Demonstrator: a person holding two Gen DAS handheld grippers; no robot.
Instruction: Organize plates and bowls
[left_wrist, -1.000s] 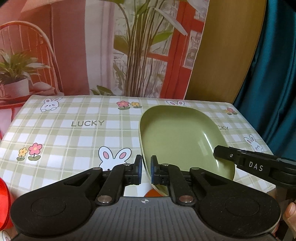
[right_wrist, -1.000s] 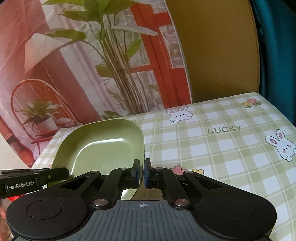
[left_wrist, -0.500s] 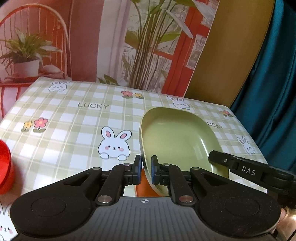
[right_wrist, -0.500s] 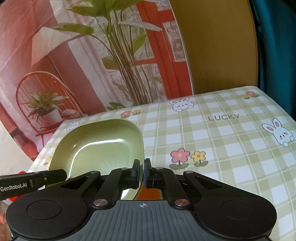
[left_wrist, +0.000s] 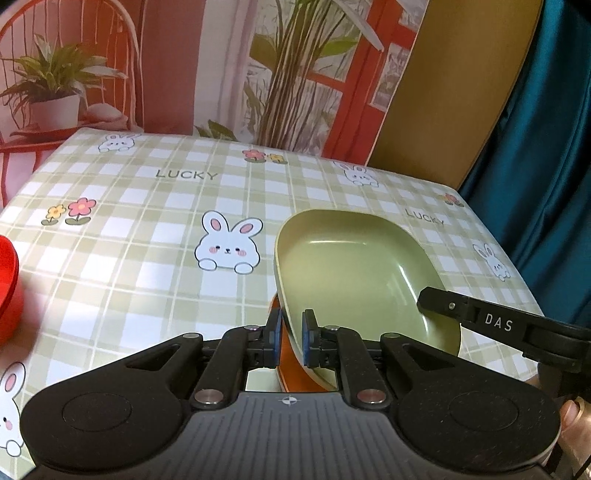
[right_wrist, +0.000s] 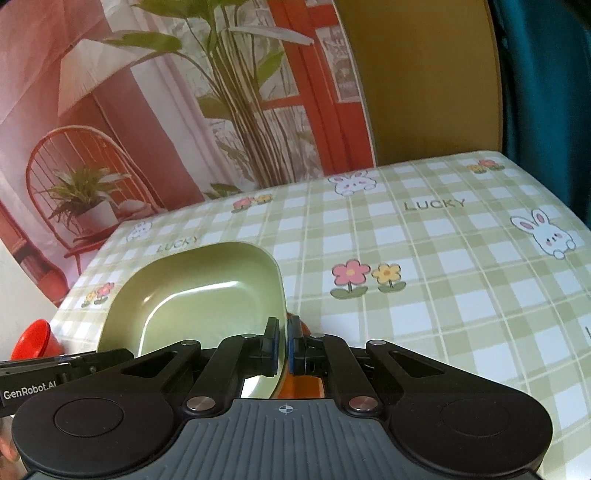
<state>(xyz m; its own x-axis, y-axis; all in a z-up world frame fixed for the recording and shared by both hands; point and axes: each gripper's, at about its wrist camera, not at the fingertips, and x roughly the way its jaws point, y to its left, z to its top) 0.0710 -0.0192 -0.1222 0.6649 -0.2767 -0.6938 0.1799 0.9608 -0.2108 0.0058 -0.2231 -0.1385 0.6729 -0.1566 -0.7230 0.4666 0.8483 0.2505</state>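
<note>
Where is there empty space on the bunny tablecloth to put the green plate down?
Both grippers, left gripper and right gripper, pinch the green plate. Bare tablecloth lies left of the plate, around the big bunny up to the LUCKY print. The far left edge is taken by a red bowl; something orange sits under the plate.

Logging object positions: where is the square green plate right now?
The square green plate is held between both grippers over the checked bunny tablecloth, the left gripper clamping one rim and the right gripper the opposite rim, an orange dish just beneath.
</note>
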